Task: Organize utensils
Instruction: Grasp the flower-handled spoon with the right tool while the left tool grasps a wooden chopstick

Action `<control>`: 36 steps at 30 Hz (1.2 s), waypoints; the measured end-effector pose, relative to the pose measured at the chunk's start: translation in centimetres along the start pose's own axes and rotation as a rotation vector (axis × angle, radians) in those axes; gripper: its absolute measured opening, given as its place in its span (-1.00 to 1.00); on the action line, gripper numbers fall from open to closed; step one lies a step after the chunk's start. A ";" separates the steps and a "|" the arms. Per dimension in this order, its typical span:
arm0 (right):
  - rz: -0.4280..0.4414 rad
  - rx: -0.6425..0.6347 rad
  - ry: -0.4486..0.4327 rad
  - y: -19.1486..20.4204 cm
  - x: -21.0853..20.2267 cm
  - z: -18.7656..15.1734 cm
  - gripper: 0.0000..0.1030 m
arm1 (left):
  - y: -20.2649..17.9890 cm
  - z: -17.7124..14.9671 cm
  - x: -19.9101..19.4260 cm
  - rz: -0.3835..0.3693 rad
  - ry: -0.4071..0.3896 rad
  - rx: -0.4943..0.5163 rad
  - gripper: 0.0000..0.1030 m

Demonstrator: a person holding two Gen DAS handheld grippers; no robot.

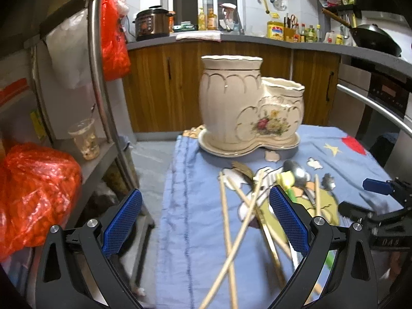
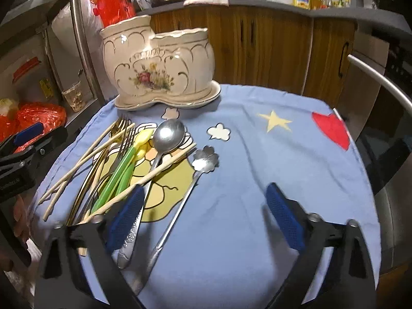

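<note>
A cream ceramic two-pot utensil holder (image 1: 247,108) (image 2: 159,69) with a flower motif stands on its saucer at the far side of a blue cloth (image 2: 257,180). In front of it lies a pile of utensils: wooden chopsticks (image 1: 229,221) (image 2: 85,154), gold forks (image 2: 121,128), green-handled spoons (image 2: 121,170), a large steel spoon (image 2: 167,136) and a flower-bowled steel spoon (image 2: 206,159). My left gripper (image 1: 206,219) hangs open over the chopsticks near the cloth's left edge. My right gripper (image 2: 203,213) is open just above the steel spoon handles, with the flower spoon's handle between its fingers, untouched.
A metal shelf rack (image 1: 97,77) with red plastic bags (image 1: 33,193) and a plastic cup (image 1: 85,139) stands close on the left. Wooden cabinets (image 2: 270,43) and a crowded counter run behind. A chair's metal rail (image 2: 381,82) curves on the right.
</note>
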State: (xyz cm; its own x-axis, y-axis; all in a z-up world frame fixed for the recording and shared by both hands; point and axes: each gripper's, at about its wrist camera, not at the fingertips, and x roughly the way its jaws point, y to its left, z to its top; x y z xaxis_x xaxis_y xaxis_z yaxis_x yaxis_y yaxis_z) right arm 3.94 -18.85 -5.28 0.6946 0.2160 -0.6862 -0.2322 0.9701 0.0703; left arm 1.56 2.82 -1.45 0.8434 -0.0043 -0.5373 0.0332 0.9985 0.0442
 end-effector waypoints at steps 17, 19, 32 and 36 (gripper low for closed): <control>-0.045 -0.082 0.041 2.1 1.5 0.3 -0.59 | 1.3 -0.3 0.8 0.006 0.042 -0.004 0.90; -0.002 -0.065 0.045 1.7 1.7 0.4 -0.77 | 1.2 -0.4 1.0 -0.002 0.050 0.005 0.90; 0.060 0.016 0.005 -0.6 0.7 0.5 -0.93 | -0.1 -0.3 2.6 -0.186 0.164 0.070 0.43; 0.092 0.041 -0.008 -1.4 0.2 0.7 -0.93 | -1.5 -0.8 3.0 -0.218 0.210 0.149 -0.13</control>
State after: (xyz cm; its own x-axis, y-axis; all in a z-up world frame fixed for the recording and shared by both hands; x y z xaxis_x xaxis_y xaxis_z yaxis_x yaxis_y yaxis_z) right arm 4.89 -20.09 -5.06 0.6774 0.3050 -0.6694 -0.2670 0.9499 0.1626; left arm 3.59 1.33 -3.82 0.6792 -0.1904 -0.7088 0.2922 0.9561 0.0232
